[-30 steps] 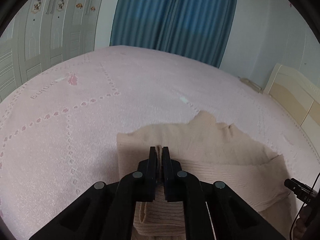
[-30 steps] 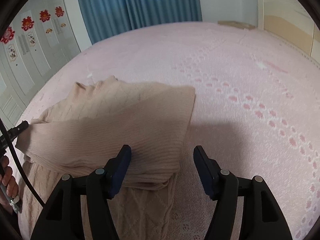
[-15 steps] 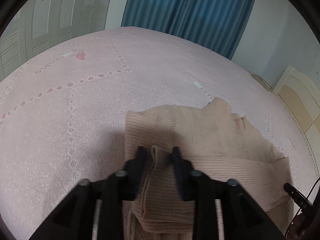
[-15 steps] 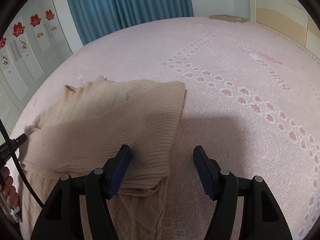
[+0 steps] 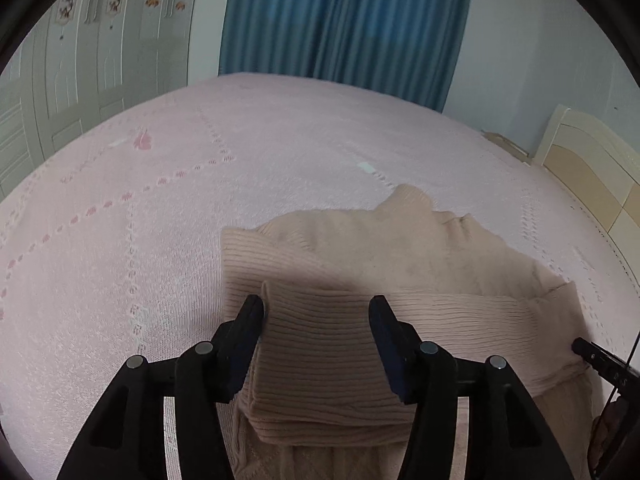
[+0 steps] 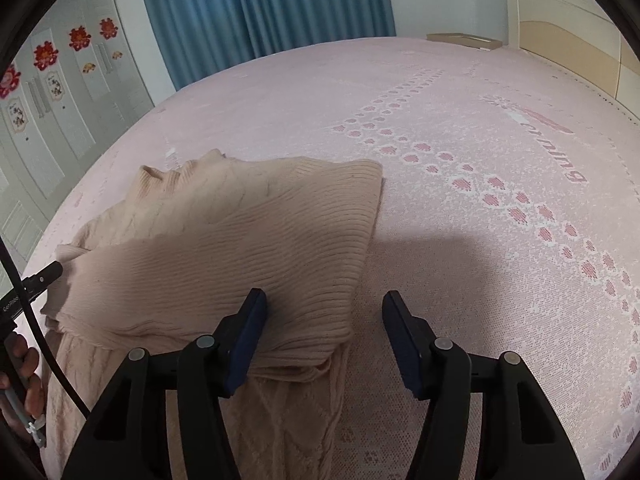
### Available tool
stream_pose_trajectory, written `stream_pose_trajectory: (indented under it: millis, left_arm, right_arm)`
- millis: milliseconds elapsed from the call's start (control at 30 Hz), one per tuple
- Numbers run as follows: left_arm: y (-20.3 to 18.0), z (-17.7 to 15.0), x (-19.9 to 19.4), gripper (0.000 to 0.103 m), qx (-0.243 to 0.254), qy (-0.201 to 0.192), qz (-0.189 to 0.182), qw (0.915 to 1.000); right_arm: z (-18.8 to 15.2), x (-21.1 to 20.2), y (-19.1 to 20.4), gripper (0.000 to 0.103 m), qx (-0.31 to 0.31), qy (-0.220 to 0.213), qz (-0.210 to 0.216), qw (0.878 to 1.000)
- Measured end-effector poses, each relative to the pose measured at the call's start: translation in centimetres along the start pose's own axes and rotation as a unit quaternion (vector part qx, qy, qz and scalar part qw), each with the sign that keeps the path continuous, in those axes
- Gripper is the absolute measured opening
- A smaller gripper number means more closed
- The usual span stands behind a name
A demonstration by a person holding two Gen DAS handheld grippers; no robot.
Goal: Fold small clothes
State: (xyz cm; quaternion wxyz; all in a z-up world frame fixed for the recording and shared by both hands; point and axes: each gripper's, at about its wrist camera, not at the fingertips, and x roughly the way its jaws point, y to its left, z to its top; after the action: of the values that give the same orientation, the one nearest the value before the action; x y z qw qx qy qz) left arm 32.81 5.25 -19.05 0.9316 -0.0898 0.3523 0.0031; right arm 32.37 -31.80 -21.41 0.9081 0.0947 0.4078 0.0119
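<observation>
A beige knit sweater (image 5: 400, 264) lies folded on the pink bed, with ribbed sleeves laid across its body; it also shows in the right wrist view (image 6: 224, 240). My left gripper (image 5: 316, 310) is open, its fingers standing either side of the folded ribbed cuff without holding it. My right gripper (image 6: 324, 304) is open and empty, hovering over the sweater's right edge and the bare bedspread.
The pink bedspread (image 6: 500, 208) with a paw-print pattern stretches far and right. A blue curtain (image 5: 344, 28) hangs behind. A wooden headboard (image 5: 592, 172) is at the right. White wardrobe doors (image 6: 48, 104) stand at the left. A hand with a cable (image 6: 20, 360) shows at the left edge.
My left gripper was shut on the ribbed cuff, then opened wide and let it drop onto the sweater. My right gripper stayed open and shifted slightly.
</observation>
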Motion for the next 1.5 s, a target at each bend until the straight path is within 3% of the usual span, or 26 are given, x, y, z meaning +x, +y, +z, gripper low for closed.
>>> stream_pose_trajectory:
  millis: [133,267,433,567,767,1100,1500]
  left_arm:
    - [0.2,0.0,-0.7,0.053,-0.007,-0.010,0.005,0.9999]
    - [1.4,-0.2,-1.3,0.043,-0.032,0.006,-0.013,0.9994]
    - [1.8,-0.7,-2.9,0.043,-0.028,0.000,-0.018,0.9994]
    - [2.1,-1.4,-3.8,0.043,-0.044,0.029,-0.035,0.9980]
    - [3.0,-5.2,-8.1,0.043,-0.040,0.032,-0.035,0.9981]
    - [5.1,-11.9,-14.9,0.048,-0.068,0.068,-0.046,0.9942]
    - [5.2,-17.3,-20.0,0.050,-0.067,0.103,-0.074,0.9896]
  right_arm:
    - [-0.1,-0.4,0.4,0.051,-0.008,-0.007,-0.008,1.000]
    - [-0.5,-1.1,1.1,0.043,-0.022,-0.008,-0.012,1.000]
    - [-1.6,-2.8,1.3,0.043,-0.026,-0.019,-0.012,0.999]
    - [-2.4,-3.5,1.4,0.043,-0.020,-0.010,-0.016,1.000]
    - [-5.9,-7.2,1.2,0.043,-0.014,-0.002,-0.004,1.000]
    - [-13.3,-15.2,-0.1,0.043,0.006,0.001,-0.002,1.000]
    - [-18.7,-19.7,0.5,0.042,0.013,0.024,0.021,0.999]
